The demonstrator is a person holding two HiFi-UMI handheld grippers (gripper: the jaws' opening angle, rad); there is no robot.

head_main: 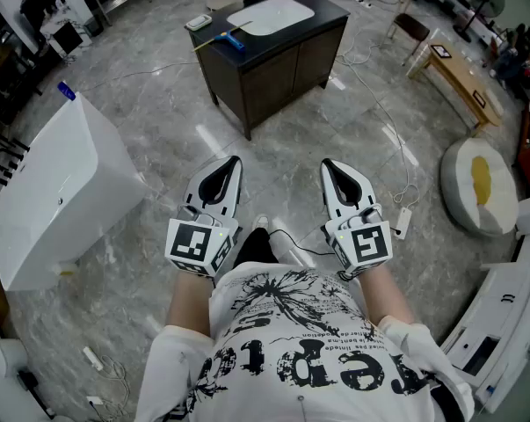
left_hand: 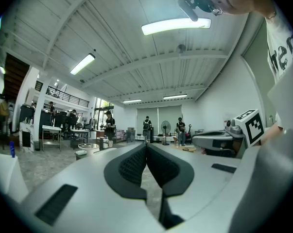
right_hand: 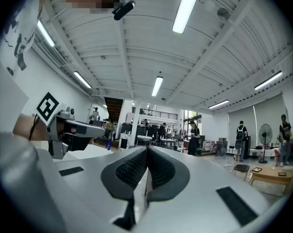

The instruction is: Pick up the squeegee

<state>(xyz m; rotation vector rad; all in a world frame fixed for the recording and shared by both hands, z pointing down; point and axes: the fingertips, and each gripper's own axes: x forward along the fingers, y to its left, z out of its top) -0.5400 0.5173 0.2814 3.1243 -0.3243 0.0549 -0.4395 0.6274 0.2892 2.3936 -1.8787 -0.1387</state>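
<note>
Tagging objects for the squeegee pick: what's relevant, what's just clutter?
Job: squeegee; vanity counter it lies on; left gripper and right gripper, both shut, empty.
Clutter: bathtub; wooden bench; round cushion; power strip on the floor.

Two hand-held grippers (head_main: 235, 160) (head_main: 327, 163), one squeegee (head_main: 222, 37), one dark cabinet (head_main: 278, 64), one white bathtub (head_main: 58, 196).

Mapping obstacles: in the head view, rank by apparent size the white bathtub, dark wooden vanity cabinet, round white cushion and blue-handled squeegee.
white bathtub, nearer camera
dark wooden vanity cabinet
round white cushion
blue-handled squeegee
</note>
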